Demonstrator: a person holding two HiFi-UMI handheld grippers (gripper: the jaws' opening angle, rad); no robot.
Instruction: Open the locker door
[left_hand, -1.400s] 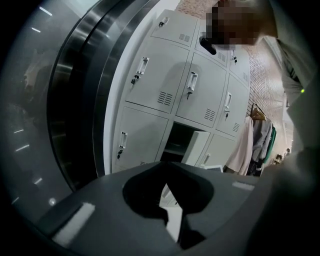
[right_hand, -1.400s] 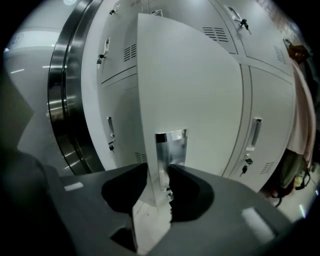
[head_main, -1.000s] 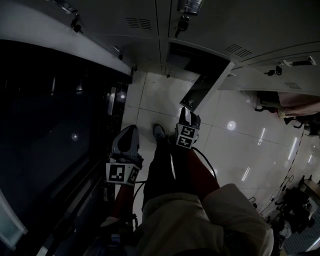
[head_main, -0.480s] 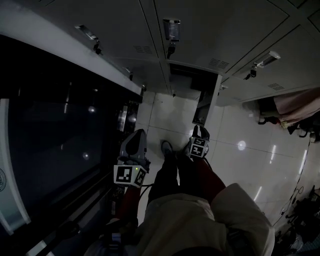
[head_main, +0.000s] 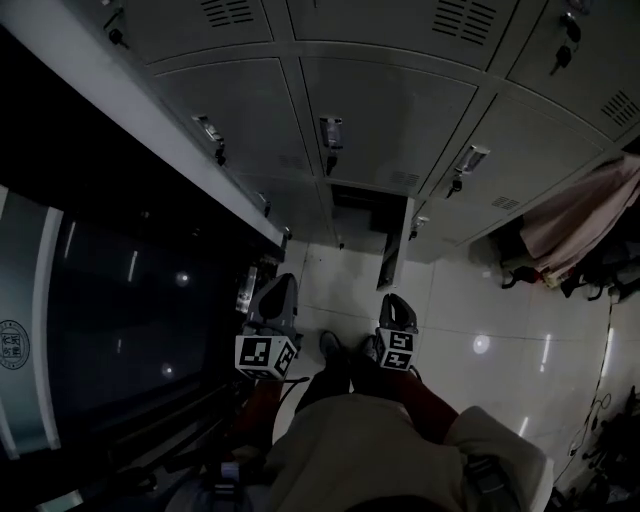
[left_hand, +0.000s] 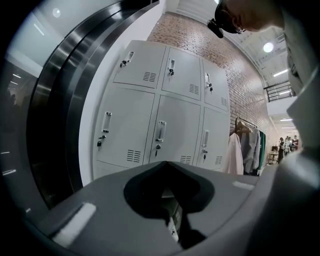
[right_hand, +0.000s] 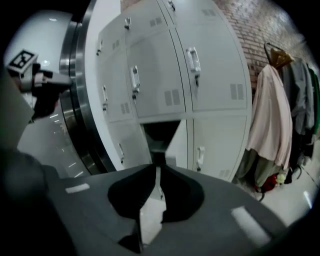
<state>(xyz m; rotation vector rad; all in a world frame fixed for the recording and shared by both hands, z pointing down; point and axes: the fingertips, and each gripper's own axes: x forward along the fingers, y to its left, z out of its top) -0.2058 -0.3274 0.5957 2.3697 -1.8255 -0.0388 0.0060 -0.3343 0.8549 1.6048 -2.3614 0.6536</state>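
**Reviewer:** Quick, where's the locker door?

**Me:** The locker door (head_main: 393, 250) is just above the middle of the head view, in the bottom row of the grey locker bank (head_main: 380, 110). It's swung out, edge-on to me, and the dark compartment (head_main: 365, 213) shows at its upper left. In my right gripper view it's dead centre, a white panel right of the black opening.

**Reviewer:** Right gripper?

**Me:** My right gripper (right_hand: 157, 169) has just been closing. Only a thin slit is left between the tips and there's nothing in it. In the head view it's low centre, right of my shoe (head_main: 328, 345), and well apart from the door.

**Reviewer:** Left one?

**Me:** On the left gripper (left_hand: 167, 164) the tips meet with nothing pinched. It looks out level at the closed lockers above the open one. In the head view it's left of the shoe, near the dark glass wall (head_main: 120, 300).

**Reviewer:** Anything else to tag?

**Me:** There's a pale coat (head_main: 580, 205) hanging at the right edge and a glossy tiled floor (head_main: 460, 310) under the door.
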